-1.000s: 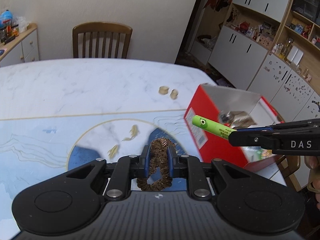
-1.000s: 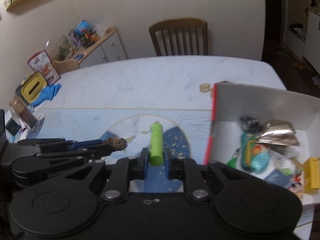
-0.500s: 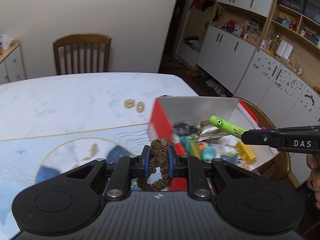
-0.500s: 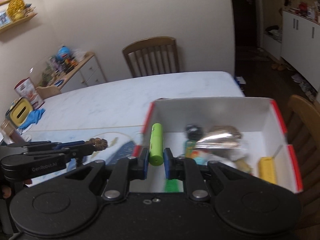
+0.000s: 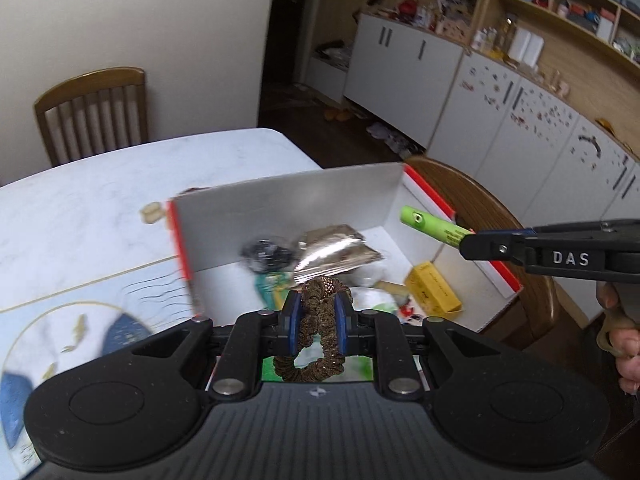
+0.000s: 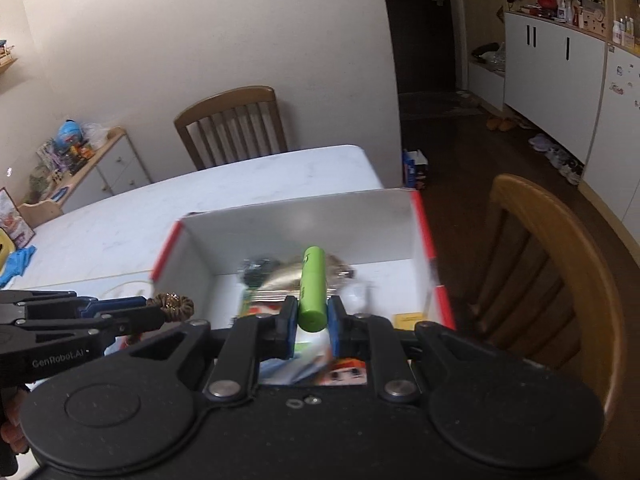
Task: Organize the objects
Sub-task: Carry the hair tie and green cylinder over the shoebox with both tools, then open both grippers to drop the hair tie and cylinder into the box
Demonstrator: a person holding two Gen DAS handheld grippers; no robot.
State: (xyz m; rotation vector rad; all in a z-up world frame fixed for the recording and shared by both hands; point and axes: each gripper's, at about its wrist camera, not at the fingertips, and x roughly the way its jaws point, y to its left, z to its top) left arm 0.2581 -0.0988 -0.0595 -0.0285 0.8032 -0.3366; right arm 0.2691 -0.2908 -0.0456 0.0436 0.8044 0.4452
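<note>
Brown, ruffled fabric with a glittery bronze patch makes up the hair scrunchie (image 5: 317,322) pinched between the blue-padded fingers of the left gripper (image 5: 317,316), which are closed tight on it so that its loop hangs down behind them. The right gripper (image 6: 313,316) has its fingers closed likewise on a smooth lime-green plastic tube (image 6: 312,289) with small dark print too blurred to read, standing up and forward between the pads. Just ahead of and below both pairs of fingers sits an open cardboard box (image 5: 288,200) with red outside and plain white inner walls, holding a crinkled silver foil pouch (image 5: 334,250), a small yellow carton (image 5: 432,292), a round black object and other blurred clutter. The box rests at the edge of a white marble-patterned table (image 5: 100,200) with a blue and gold printed design to the left of the left fingers. Wooden slat-back chairs (image 6: 234,120) stand at the far side and to the right, with white cabinets and crowded wooden shelves beyond on a dark floor. The right gripper's side reads "DAS"; the left one reads "GenRobot.AI".
</note>
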